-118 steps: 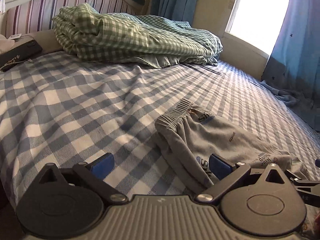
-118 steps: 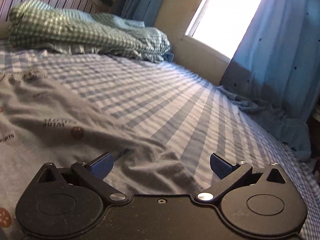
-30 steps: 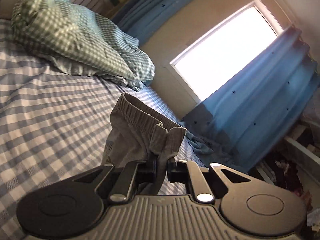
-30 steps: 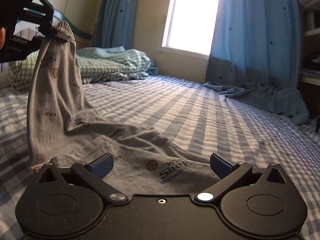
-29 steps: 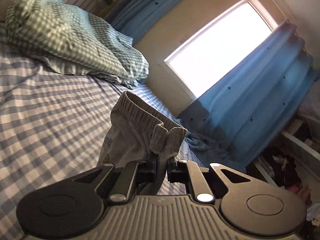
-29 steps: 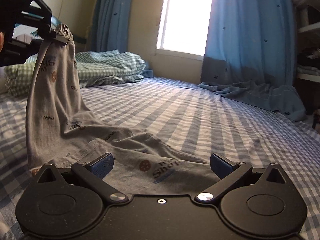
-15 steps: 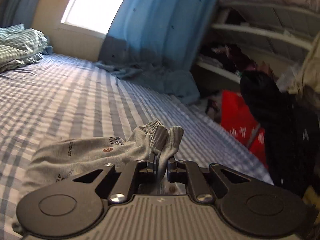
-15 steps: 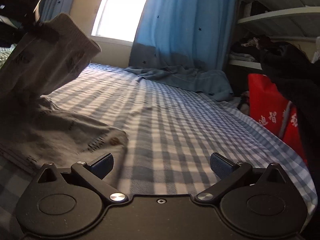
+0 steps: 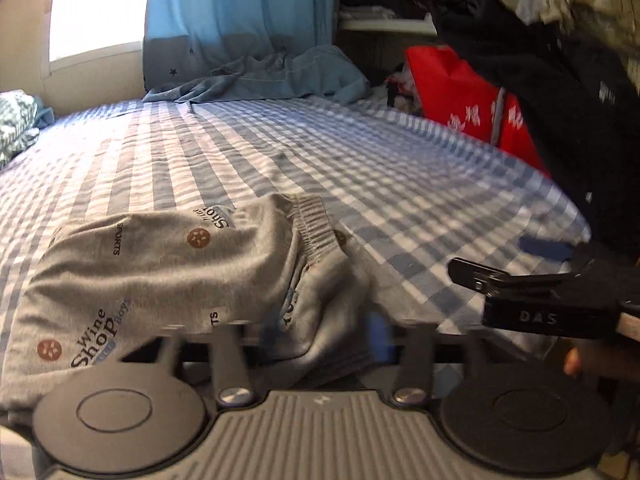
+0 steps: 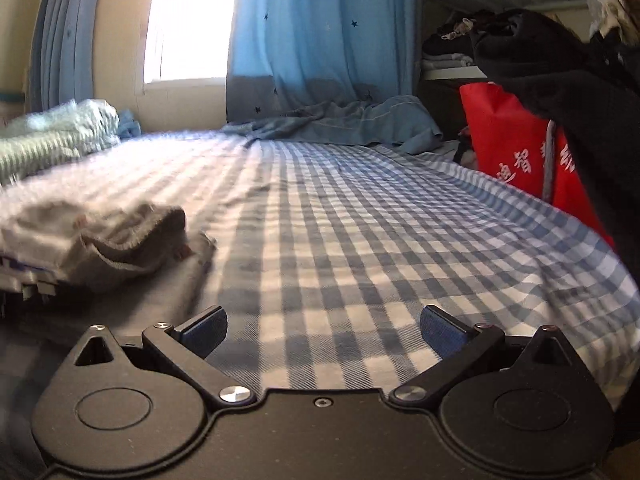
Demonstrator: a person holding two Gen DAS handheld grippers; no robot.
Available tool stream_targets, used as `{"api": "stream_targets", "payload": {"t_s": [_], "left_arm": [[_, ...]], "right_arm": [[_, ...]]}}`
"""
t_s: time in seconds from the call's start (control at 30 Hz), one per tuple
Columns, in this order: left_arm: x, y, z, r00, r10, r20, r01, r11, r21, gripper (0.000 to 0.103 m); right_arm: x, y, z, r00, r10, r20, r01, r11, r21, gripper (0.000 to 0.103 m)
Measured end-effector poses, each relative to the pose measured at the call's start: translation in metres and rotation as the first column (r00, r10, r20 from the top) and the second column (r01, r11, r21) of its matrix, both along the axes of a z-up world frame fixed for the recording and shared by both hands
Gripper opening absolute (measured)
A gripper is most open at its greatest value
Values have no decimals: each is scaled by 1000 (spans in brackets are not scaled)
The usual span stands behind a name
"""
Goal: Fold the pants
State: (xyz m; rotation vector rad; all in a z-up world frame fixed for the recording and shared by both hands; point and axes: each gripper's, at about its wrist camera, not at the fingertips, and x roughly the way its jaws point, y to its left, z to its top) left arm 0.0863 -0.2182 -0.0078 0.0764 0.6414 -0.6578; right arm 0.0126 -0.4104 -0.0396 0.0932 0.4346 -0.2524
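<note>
A: Lowered now, the grey printed jersey pants (image 9: 160, 264) lie doubled on the blue-checked bed sheet (image 9: 360, 152); left gripper (image 9: 320, 332) jaws have just been opening, cloth loose between them.

B: Right gripper (image 10: 322, 330) gapes empty, pants at left. 1 fold done; likely another left.
</note>
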Motion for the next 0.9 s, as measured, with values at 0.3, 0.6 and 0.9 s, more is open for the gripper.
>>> {"api": "stream_targets", "payload": {"t_s": [0.3, 0.6, 0.9], "left_arm": [[-10, 84, 24, 958, 284, 36, -278, 953, -124, 98], [31, 194, 3, 770, 595, -231, -636, 748, -189, 101], [37, 224, -20, 807, 474, -354, -573, 775, -269, 62]], "right_arm": [[18, 14, 15, 996, 85, 39, -91, 968, 232, 102], [41, 53, 20, 970, 238, 54, -238, 877, 417, 102], [39, 59, 11, 985, 170, 7, -143, 807, 573, 83]]}}
